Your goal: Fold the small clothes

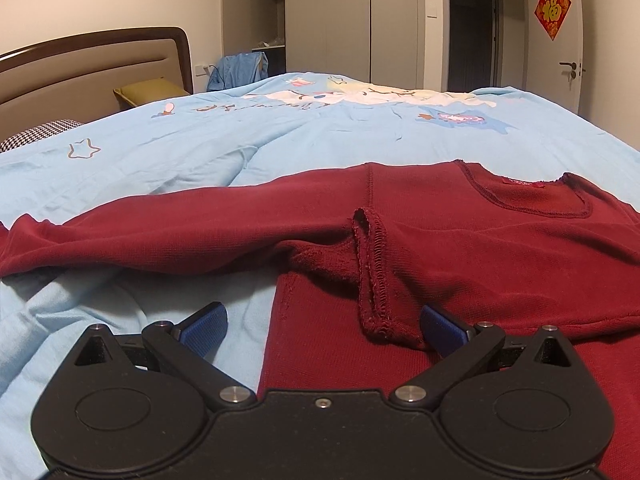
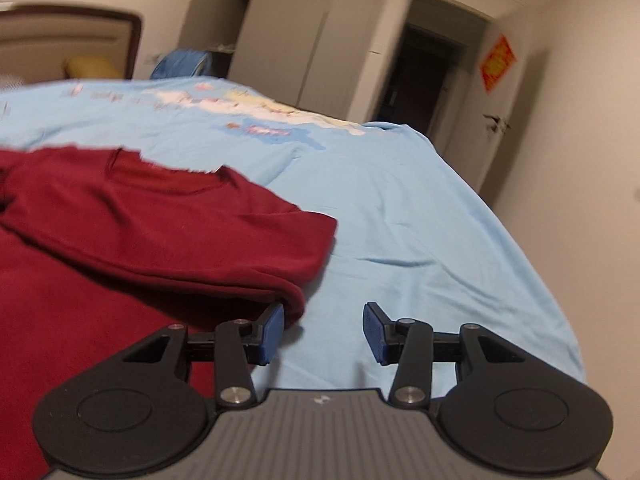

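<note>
1. The left black two-finger gripper with blue pads (image 1: 323, 330) is spread wide, low over the dark red knit long-sleeved top (image 1: 480, 240), its right pad beside the folded-in cuff.
2. The right black two-finger gripper with blue pads (image 2: 324, 332) is parted, empty, at the top's right edge, its left pad touching the sleeve fold.

Door sign: on the white door I see a red diamond-shaped paper decoration (image 1: 552, 8) with the gold character 福; in my right wrist view it is too blurred to read.
Neck tag: a small red label (image 1: 521, 184) on the dark red knit top (image 1: 480, 248), lettering too small to read.
Bedcover print: dark script (image 1: 256, 108) on the light blue cartoon-printed bedcover (image 1: 200, 148), not legible.
</note>
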The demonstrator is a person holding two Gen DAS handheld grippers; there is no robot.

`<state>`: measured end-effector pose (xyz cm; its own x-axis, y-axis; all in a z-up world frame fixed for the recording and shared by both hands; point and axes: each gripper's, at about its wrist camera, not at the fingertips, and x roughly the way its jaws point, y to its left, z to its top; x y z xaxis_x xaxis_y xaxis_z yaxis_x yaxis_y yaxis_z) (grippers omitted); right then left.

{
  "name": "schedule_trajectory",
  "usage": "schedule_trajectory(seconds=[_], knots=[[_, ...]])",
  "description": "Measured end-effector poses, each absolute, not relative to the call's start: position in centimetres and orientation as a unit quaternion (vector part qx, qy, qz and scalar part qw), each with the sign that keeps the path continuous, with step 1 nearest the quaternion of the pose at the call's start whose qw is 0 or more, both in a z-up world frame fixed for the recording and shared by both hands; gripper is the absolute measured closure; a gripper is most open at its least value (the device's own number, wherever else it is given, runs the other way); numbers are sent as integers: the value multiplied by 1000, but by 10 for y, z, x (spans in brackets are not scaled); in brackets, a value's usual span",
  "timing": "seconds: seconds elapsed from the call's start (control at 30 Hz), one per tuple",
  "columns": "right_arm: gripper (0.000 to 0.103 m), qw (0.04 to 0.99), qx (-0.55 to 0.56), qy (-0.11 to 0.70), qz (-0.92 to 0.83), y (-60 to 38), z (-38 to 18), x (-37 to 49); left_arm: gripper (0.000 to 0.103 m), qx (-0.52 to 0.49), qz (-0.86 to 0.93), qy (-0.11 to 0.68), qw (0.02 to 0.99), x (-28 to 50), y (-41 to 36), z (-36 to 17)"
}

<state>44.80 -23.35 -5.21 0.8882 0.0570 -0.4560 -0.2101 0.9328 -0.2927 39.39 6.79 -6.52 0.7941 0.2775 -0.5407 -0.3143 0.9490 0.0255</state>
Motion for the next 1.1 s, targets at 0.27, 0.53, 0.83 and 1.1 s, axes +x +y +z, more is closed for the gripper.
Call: schedule_trajectory(seconds=[0.27,0.53,0.83,1.1], knots=[[92,922,-308,218,90,-188,-67,459,0,-35,156,280,947,393,69,-65],[96,952,-106,281,52,-229,-74,462,0,-36,155,279,947,392,69,-65],[89,954,-69,284,66,-239,-75,455,0,-44,153,279,947,391,70,-63],[22,959,-43,268,82,-240,-51,418,1,-110,102,297,943,351,97,-31]])
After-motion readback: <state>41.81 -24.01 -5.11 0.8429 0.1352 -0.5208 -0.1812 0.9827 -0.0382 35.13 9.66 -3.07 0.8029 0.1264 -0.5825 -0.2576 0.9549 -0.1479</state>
